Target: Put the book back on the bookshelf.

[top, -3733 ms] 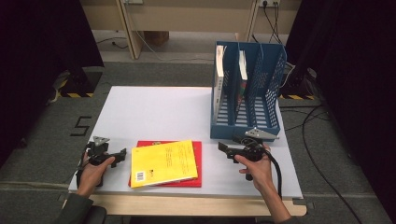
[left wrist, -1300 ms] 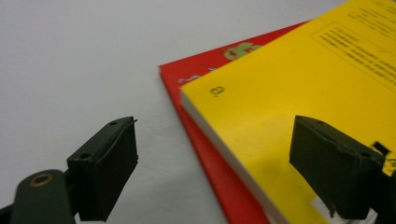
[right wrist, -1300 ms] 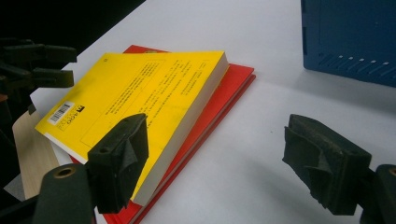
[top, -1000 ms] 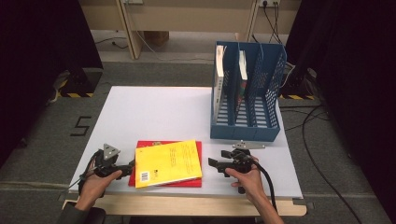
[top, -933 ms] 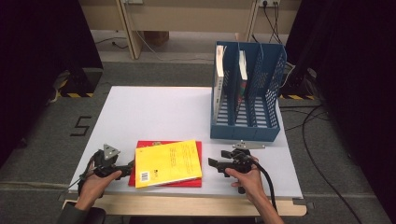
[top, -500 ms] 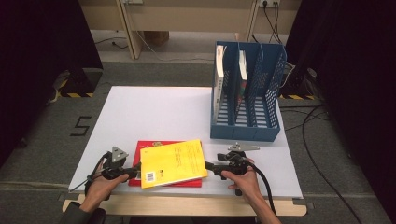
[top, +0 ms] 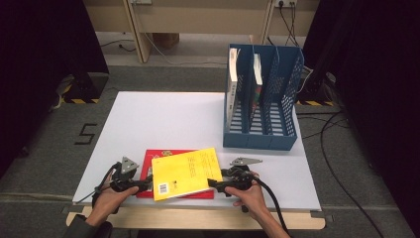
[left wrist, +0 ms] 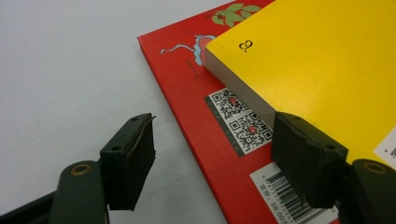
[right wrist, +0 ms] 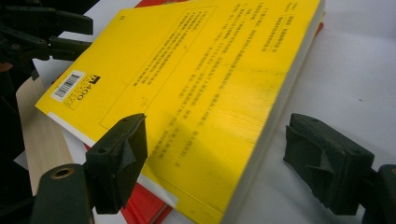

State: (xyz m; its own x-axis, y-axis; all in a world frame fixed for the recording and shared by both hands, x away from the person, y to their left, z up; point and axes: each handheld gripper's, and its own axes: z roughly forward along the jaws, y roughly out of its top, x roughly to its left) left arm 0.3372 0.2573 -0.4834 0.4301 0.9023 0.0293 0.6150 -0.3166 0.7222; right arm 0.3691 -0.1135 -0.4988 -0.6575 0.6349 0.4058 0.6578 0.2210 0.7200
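Yellow book (top: 185, 172) on red book (top: 154, 157), between both spread tongs, blue rack (top: 261, 141) holding two upright books.

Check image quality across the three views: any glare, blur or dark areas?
High view: even light on the white table, surroundings fall to black curtains, picture soft. Left gripper view: yellow book and red book sharp, near fingers slightly soft. Right gripper view: a pale sheen on the yellow cover, print blurs toward the far edge, fingers dark.
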